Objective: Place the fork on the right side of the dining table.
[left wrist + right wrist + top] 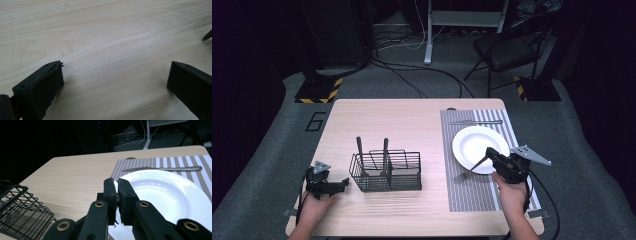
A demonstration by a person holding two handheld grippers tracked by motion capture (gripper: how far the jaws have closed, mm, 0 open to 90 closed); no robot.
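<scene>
Nearest, the right claw [479, 161] is closed on a utensil [471, 167] beside the plate [472, 142]; the left claw [346, 182] is spread wide, empty; two utensils remain in the caddy [407, 172].

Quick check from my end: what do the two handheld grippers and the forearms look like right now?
Both grippers are black. The left gripper and the right gripper each carry a grey three-cornered plate on top and trail a black cable. In the right gripper view the jaws are flat black blocks on arms with brass-coloured rivets. The forearms are bare, with no sleeves in sight.
</scene>
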